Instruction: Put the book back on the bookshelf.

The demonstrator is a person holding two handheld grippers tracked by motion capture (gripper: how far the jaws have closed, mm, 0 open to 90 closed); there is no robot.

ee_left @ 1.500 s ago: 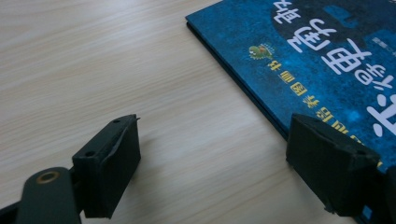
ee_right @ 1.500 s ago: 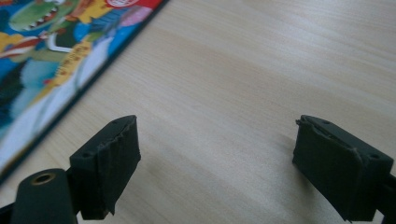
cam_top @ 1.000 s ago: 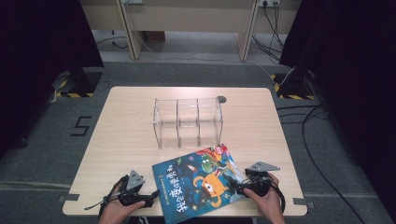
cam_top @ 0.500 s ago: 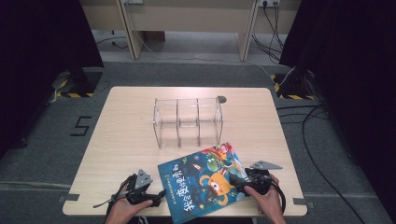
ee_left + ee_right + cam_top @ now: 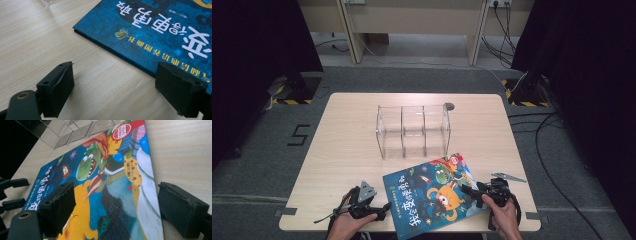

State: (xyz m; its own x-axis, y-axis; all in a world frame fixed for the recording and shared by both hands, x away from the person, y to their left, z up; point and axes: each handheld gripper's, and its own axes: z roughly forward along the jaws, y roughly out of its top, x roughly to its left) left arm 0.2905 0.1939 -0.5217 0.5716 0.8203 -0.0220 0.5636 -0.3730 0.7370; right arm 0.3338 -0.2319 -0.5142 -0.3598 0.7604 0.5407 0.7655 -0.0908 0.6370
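A children's picture book (image 5: pixel 432 192) with a blue cover and cartoon monsters lies flat near the table's front edge. My left gripper (image 5: pixel 386 209) rests on the table at the book's left edge, open. In the left gripper view the book's (image 5: pixel 155 27) dark spine edge runs toward one pad, and the left gripper (image 5: pixel 115 85) has bare wood between its jaws. My right gripper (image 5: pixel 468 190) is at the book's right side, open. In the right gripper view the right gripper (image 5: pixel 115 207) straddles the book's (image 5: pixel 100 185) right edge, one pad over the cover, the other over the table.
A clear acrylic organiser (image 5: pixel 413 129) with three compartments stands upright at the table's middle, just behind the book. A small dark round disc (image 5: pixel 449 106) sits behind it. The wooden table's front edge (image 5: pixel 312 227) lies close under both hands.
My left gripper has slid right along the front edge, up to the book's left side. The right gripper and the book have barely moved.
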